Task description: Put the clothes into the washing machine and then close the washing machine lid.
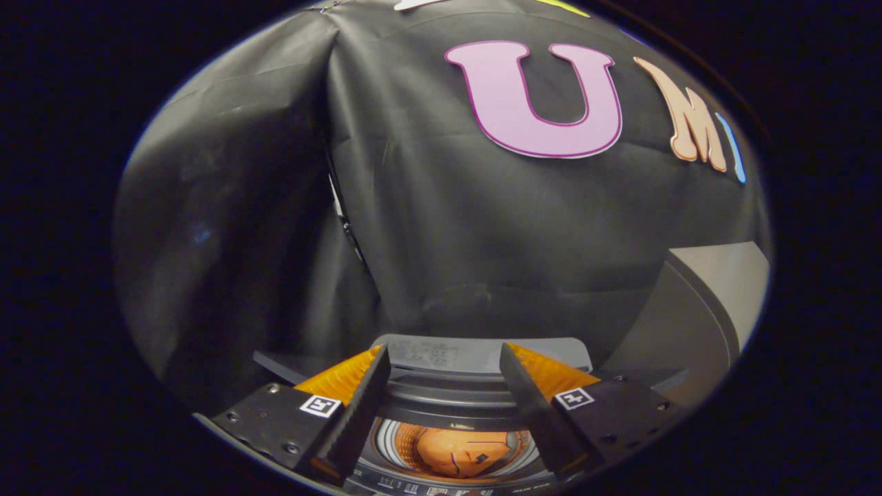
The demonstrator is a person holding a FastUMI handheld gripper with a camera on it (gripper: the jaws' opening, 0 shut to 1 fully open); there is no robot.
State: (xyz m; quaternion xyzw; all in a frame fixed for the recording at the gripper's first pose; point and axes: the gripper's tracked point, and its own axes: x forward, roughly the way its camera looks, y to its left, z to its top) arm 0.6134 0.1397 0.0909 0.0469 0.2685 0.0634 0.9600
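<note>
My gripper (pixel 444 350) is open, its two fingers spread wide with nothing between them. Below and between the fingers lies the round mouth of the washing machine (pixel 448 401). An orange garment (pixel 458 451) sits down inside the drum, bunched up. The machine's grey lid (pixel 689 324) stands raised beyond the right finger, so the drum is uncovered. The fingers hover above the machine's rim and touch neither it nor the garment.
The booth's black cloth wall (pixel 441 227) hangs close behind the machine and wraps round to the left. The machine's light grey back panel (pixel 482 355) runs just ahead of the fingertips.
</note>
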